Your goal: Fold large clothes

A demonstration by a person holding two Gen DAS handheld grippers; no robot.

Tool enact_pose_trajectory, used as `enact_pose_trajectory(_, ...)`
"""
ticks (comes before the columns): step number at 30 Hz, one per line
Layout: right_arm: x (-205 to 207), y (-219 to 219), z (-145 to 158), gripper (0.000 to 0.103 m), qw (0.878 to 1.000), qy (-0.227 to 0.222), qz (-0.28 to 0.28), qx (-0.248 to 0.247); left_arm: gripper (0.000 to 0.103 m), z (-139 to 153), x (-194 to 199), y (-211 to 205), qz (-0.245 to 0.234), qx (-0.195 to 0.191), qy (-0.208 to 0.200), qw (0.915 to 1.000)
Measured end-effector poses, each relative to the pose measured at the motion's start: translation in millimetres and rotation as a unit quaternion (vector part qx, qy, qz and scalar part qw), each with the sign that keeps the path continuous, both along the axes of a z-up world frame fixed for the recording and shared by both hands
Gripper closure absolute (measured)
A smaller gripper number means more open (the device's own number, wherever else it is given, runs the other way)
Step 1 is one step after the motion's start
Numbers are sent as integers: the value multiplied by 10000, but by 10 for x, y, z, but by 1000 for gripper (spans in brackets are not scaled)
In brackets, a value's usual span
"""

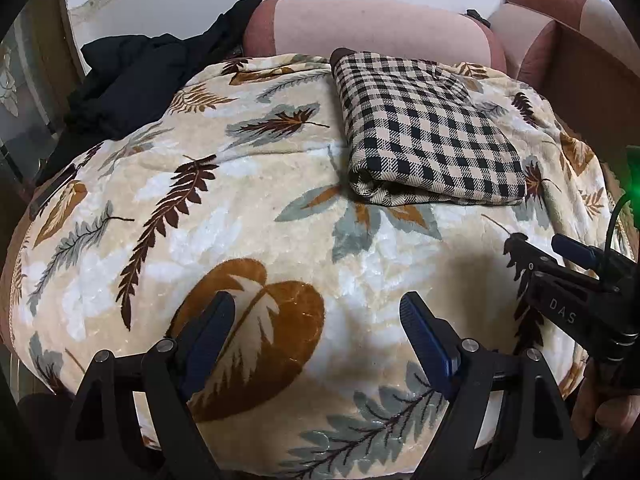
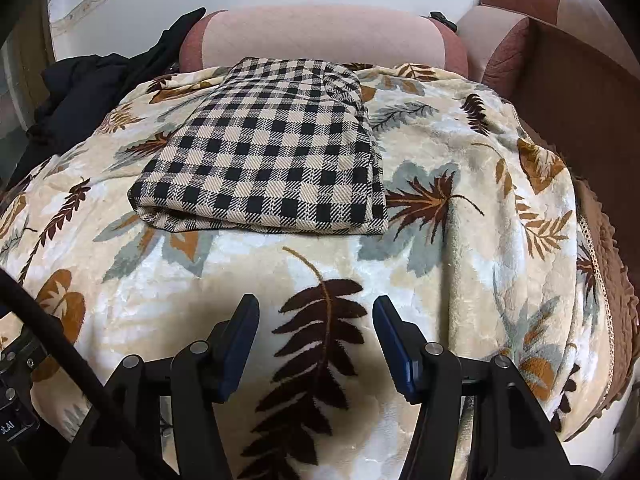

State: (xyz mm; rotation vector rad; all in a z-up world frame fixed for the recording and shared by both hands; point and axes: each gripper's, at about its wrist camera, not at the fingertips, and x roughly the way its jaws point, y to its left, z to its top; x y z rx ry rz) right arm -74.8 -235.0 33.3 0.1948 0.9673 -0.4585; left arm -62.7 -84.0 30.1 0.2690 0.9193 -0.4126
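A black-and-beige checked garment [image 1: 428,132] [image 2: 272,152] lies folded into a flat rectangle on a cream blanket printed with leaves [image 1: 224,216] [image 2: 472,240]. My left gripper [image 1: 318,312] hovers over the blanket well short of the garment, open, with nothing between its blue pads. My right gripper [image 2: 316,318] also hangs above the blanket in front of the folded piece, open and empty. In the left wrist view the right gripper [image 1: 544,252] shows at the right edge, held by a hand [image 1: 608,416].
A black garment [image 1: 132,84] [image 2: 88,88] is heaped at the back left. Pink sofa cushions [image 1: 368,28] [image 2: 316,36] stand behind the blanket. A brown armrest [image 2: 576,92] bounds the right side. A black cable [image 2: 60,344] crosses the lower left of the right wrist view.
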Motion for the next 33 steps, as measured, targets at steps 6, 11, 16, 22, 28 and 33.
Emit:
enact_pose_trajectory(6, 8, 13, -9, 40, 10000, 30, -1, -38, 19, -6, 10, 8, -9, 2, 16, 10000)
enact_pose_trajectory(11, 9, -6, -26, 40, 10000, 56, -24, -27, 19, -12, 15, 6, -2, -1, 19, 10000)
enact_pose_trajectory(16, 11, -8, -27, 40, 10000, 55, -19, -28, 19, -9, 20, 2, -1, 3, 24, 10000)
enact_pose_trajectory(22, 11, -4, -28, 40, 10000, 57, -26, -24, 19, -67, 9, -4, -9, 14, 77, 10000)
enact_pose_trajectory(28, 11, -8, -30, 39, 10000, 59, -17, -35, 19, -68, 1, 0, -13, 20, 90, 10000)
enact_pose_trajectory(33, 9, -12, -35, 39, 10000, 66, -13, -45, 19, -62, 10, 5, -11, 29, 90, 10000)
